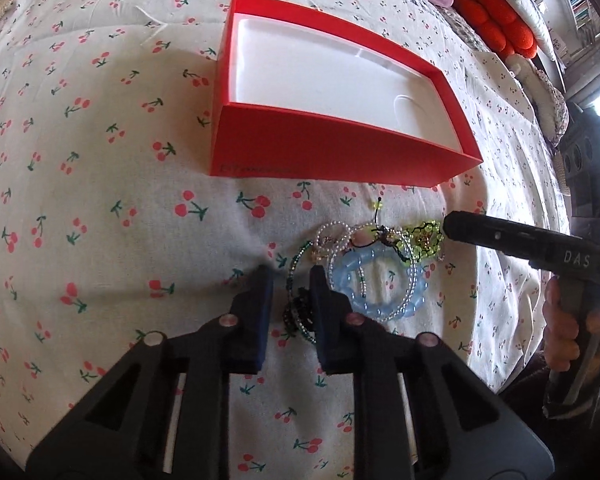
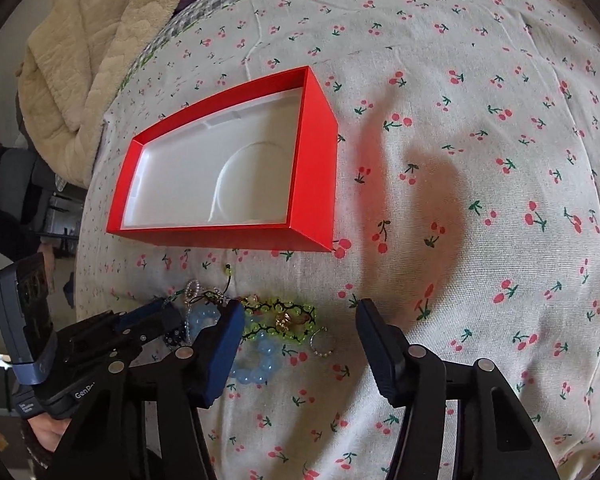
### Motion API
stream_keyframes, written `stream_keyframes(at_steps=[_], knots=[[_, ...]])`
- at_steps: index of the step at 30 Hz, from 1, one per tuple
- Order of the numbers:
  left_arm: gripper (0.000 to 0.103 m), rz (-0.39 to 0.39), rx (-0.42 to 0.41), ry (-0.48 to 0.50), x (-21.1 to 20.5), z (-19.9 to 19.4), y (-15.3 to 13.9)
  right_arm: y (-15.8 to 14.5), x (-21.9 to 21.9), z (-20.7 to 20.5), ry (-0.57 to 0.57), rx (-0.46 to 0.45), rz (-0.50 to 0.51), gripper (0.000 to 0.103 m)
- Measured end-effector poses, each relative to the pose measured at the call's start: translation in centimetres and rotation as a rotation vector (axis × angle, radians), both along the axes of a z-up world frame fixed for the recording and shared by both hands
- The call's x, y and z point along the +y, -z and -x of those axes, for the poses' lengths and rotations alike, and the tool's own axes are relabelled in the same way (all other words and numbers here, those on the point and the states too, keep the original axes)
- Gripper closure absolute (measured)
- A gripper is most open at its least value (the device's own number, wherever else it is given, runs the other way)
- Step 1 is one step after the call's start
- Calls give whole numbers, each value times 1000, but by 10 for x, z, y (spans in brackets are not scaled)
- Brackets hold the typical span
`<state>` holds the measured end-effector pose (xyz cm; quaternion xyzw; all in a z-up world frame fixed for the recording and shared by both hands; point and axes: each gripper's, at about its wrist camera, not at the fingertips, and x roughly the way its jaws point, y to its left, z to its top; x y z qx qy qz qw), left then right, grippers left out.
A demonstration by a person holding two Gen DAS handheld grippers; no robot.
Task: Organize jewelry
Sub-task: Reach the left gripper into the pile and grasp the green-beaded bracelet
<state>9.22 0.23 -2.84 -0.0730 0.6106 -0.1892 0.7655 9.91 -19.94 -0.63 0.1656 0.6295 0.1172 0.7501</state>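
Jewelry pile (image 1: pixel 364 272) beside red box (image 1: pixel 332 152). My left gripper (image 1: pixel 292 276) straddles the dark beaded bracelet (image 1: pixel 298 312), pads not pressing; right gripper (image 2: pixel 300 316) spread over the pile.

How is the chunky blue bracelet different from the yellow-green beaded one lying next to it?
The blue bracelet is a plain ring of large, cloudy pale-blue beads; the yellow-green bracelet has small, clear neon beads woven on dark cord. The blue one lies as an open circle, the yellow-green one bunched up. Both lie in the same tangled pile on the cherry-print cloth, outside the red box.
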Motion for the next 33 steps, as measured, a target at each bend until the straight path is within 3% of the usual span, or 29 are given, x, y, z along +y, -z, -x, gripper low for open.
stream_keyframes(at_steps=[6, 16, 21, 24, 33], knots=[[96, 2, 0, -23, 2, -4, 3, 9, 0, 0, -22, 18, 13, 58], [97, 23, -45, -27, 4, 3, -13, -3, -9, 18, -32, -3, -17, 61], [97, 42, -74, -24, 6, 11, -24, -9, 3, 27, -73, 2, -101, 62], [97, 45, -76, -37, 11, 12, -25, -5, 13, 29, -93, 31, -152, 69], [97, 23, -41, -60, 25, 17, -20, 13, 32, 26, -112, 67, -108, 79]])
